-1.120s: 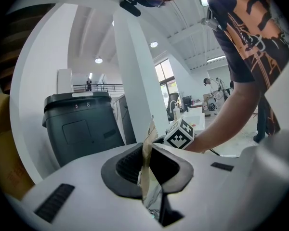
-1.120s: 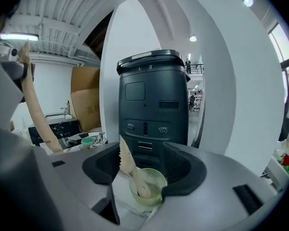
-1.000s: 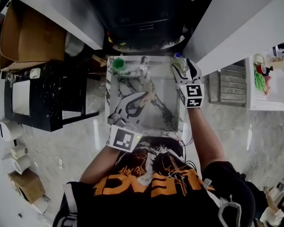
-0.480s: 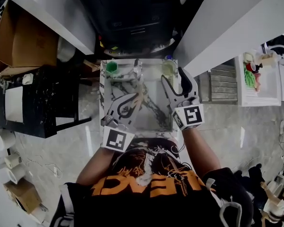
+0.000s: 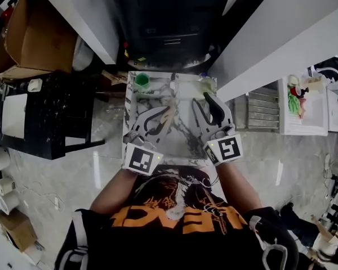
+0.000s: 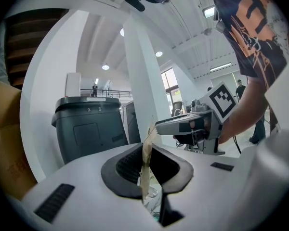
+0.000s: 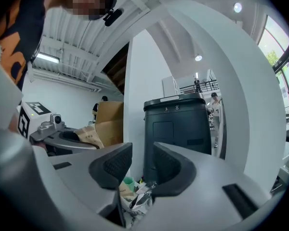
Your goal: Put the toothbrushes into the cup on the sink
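I clamp 1 light, flimsy wrapped toothbrush (image 6: 147,150) mid-length in the left gripper (image 5: 164,118); right gripper (image 7: 142,166), jaws just narrowing, empty.

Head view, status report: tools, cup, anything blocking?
Left tool shut on tan paper packet. Right tool empty, jaws just closing. Green cup on sink corner, unobstructed.

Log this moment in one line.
left tongs: shut on tan paper-wrapped toothbrush | right tongs: empty, jaws apart, just been closing | green cup: on marble sink rim
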`<state>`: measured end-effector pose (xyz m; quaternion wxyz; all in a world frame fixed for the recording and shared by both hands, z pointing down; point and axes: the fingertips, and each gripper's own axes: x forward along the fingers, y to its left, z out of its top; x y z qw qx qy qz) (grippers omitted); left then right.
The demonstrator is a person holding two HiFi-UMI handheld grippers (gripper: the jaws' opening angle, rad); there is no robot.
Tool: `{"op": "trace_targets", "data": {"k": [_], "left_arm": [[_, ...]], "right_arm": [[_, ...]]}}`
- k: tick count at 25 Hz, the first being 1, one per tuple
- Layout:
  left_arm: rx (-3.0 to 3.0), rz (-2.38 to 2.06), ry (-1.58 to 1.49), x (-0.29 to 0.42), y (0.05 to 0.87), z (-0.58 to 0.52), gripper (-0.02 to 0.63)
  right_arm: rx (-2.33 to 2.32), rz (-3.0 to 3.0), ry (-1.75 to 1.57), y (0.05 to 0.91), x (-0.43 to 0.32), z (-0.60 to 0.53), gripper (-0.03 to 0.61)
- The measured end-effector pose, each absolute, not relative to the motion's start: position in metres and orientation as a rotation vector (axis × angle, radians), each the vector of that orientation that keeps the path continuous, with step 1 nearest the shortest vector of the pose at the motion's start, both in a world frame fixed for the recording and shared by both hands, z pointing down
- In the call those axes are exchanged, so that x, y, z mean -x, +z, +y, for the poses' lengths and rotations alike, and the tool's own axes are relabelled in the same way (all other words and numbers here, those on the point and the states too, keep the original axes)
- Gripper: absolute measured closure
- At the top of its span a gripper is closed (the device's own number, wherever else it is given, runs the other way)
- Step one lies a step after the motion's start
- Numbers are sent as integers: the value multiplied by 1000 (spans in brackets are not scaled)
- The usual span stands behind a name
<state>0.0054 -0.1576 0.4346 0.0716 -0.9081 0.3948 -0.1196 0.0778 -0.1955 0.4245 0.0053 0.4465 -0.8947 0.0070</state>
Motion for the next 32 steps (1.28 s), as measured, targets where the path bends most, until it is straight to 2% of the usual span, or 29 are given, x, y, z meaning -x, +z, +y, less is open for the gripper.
{"op": "trace_targets", "data": {"k": [5, 7, 20, 32], "left_arm": [[2733, 1216, -339, 17, 436, -160, 566], [2735, 1221, -328, 23, 436, -161, 566], [2703, 1308, -305, 73, 448, -194, 566], [2673, 1369, -561, 114, 535, -278, 566]], "right_arm": [[-1367, -2805, 10, 422, -57, -187, 536], [-1369, -2811, 16, 419, -51, -185, 560], [-1388, -2785, 57, 416, -31, -183, 565], [-1439, -2717, 55, 420, -36, -189, 565]]}}
